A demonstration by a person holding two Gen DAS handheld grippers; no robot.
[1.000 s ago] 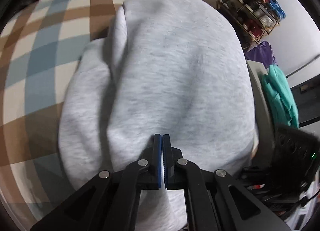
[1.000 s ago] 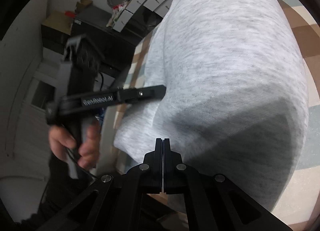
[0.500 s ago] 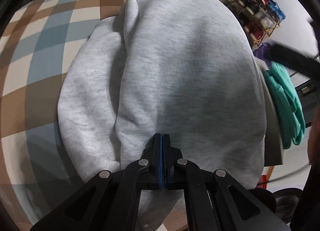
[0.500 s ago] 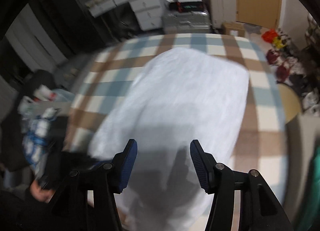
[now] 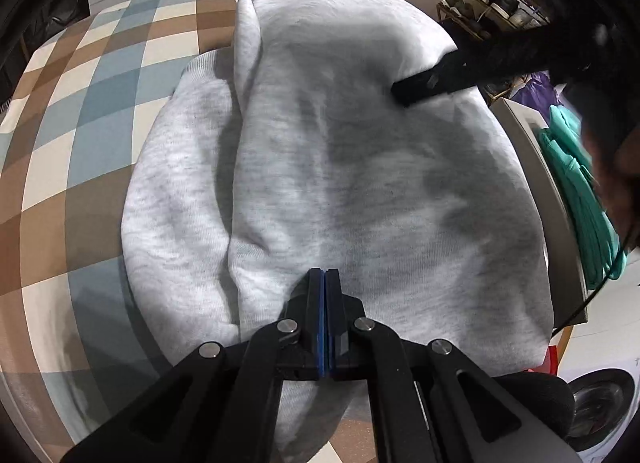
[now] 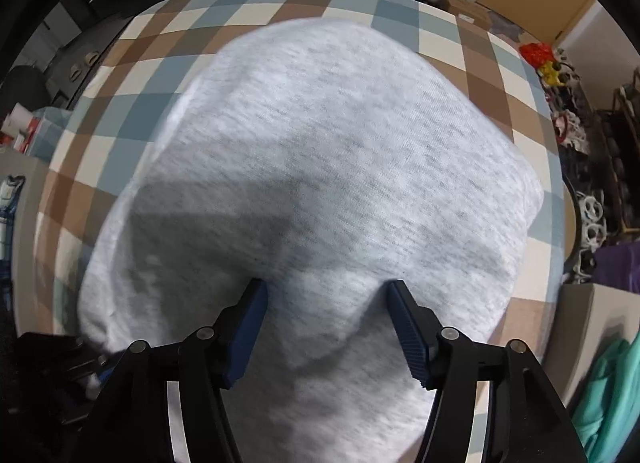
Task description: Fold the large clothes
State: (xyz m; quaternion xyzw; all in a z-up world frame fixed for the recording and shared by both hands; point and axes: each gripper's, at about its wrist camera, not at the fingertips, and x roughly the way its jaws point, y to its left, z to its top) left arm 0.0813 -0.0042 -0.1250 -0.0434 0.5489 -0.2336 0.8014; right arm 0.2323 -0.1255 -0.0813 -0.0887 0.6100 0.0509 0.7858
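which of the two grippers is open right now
The right gripper: its blue-padded jaws stand apart over the grey sweatshirt, having just opened. The left gripper has its jaws pressed together.

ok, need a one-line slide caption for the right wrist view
Right gripper, jaws just opened, empty, above a folded grey sweatshirt on a checked blue-and-brown bedcover.
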